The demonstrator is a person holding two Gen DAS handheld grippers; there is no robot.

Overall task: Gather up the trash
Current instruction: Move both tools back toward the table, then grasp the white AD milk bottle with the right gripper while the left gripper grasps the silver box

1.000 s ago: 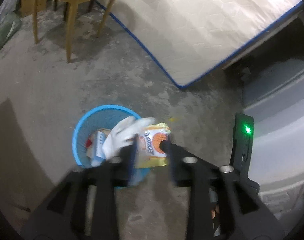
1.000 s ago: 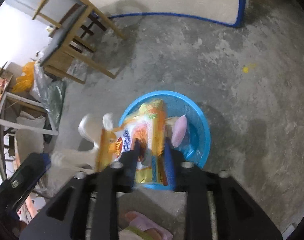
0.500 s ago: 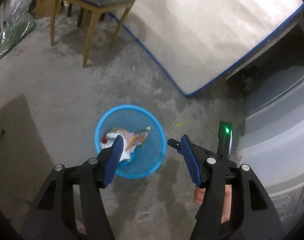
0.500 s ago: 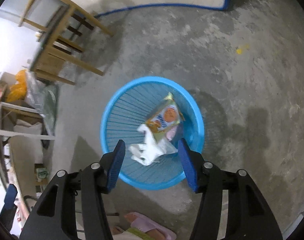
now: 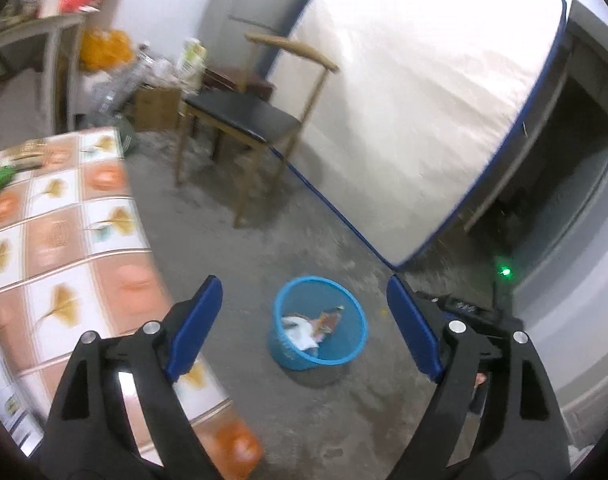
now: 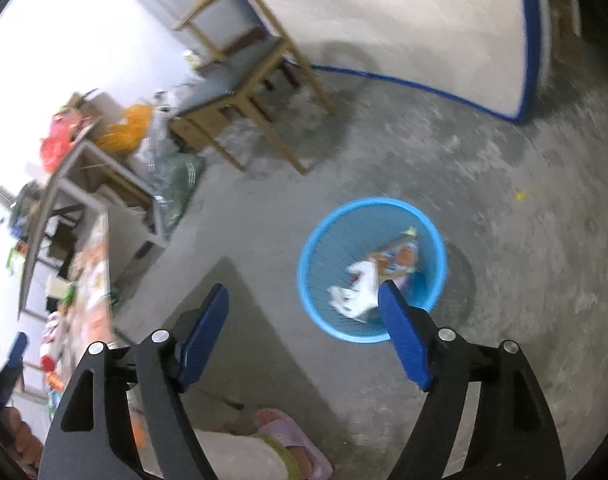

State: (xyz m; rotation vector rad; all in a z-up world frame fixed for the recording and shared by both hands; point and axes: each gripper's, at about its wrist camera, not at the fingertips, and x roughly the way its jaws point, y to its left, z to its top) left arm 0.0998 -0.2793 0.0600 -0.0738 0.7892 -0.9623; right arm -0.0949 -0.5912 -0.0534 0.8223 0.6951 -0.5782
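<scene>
Both grippers were up in the air with nothing in them: the left gripper had its blue-padded jaws spread wide, and the right gripper was spread just as wide. The blue basket sat on the concrete floor below and ahead of both, showing right between the left jaws, while the right gripper's right-hand pad overlapped the basket's near rim. Inside the basket lay the trash, a crumpled white plastic bag touching an orange snack wrapper on the wrapper's near side. To the left of the basket was the edge of a table with an orange-and-white flowered cloth. Past the basket stood a wooden chair with a dark seat, and a pale mattress with blue trim leaned upright behind the basket, just right of the chair. Things looked pretty motion-blurred overall.
</scene>
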